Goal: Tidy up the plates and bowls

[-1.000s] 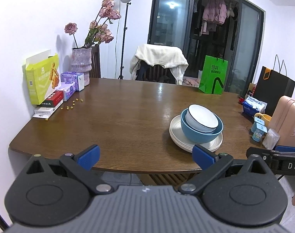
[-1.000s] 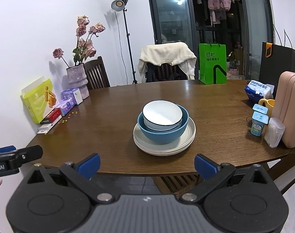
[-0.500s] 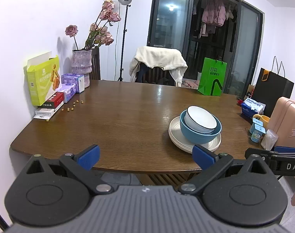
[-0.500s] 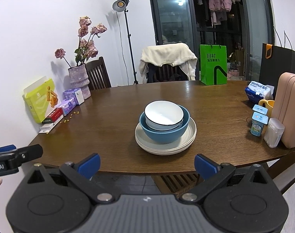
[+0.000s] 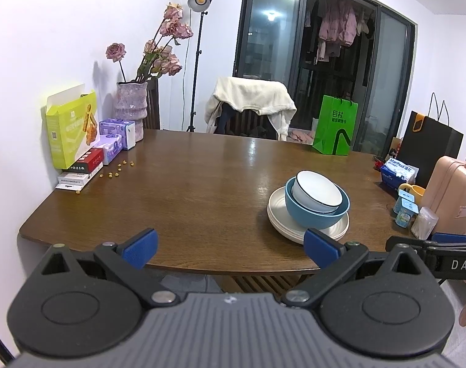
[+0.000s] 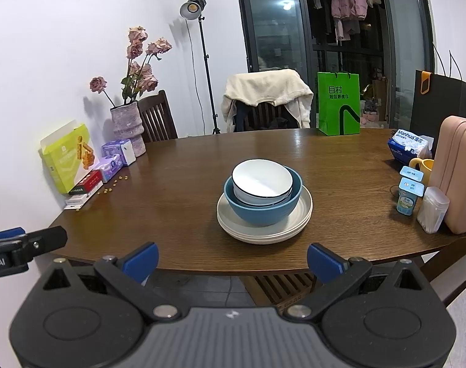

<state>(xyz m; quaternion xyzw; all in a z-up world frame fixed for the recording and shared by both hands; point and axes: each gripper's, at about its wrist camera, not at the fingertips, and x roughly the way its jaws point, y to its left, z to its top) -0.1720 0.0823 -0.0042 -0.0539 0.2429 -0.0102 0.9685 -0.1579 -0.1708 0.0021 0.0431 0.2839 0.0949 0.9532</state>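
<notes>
A white bowl with a dark rim (image 6: 262, 181) sits tilted inside a blue bowl (image 6: 263, 211), which stands on a stack of cream plates (image 6: 265, 233) on the brown table (image 6: 186, 214). The stack also shows in the left wrist view (image 5: 312, 211), to the right. My right gripper (image 6: 231, 262) is open and empty, short of the table's near edge, facing the stack. My left gripper (image 5: 229, 247) is open and empty, also short of the edge, left of the stack.
Boxes, tissue packs (image 6: 113, 164) and a vase of roses (image 6: 128, 132) line the table's left side, with small yellow bits (image 6: 113, 184) nearby. Yoghurt cups (image 6: 409, 196), a yellow mug, a swab box and a pink case (image 6: 456, 174) stand at the right. A green bag (image 6: 338, 104) stands at the back.
Both grippers have drawn back and risen a little, so the table and stack sit slightly farther away. Both stay open. Nothing on the table has moved.
</notes>
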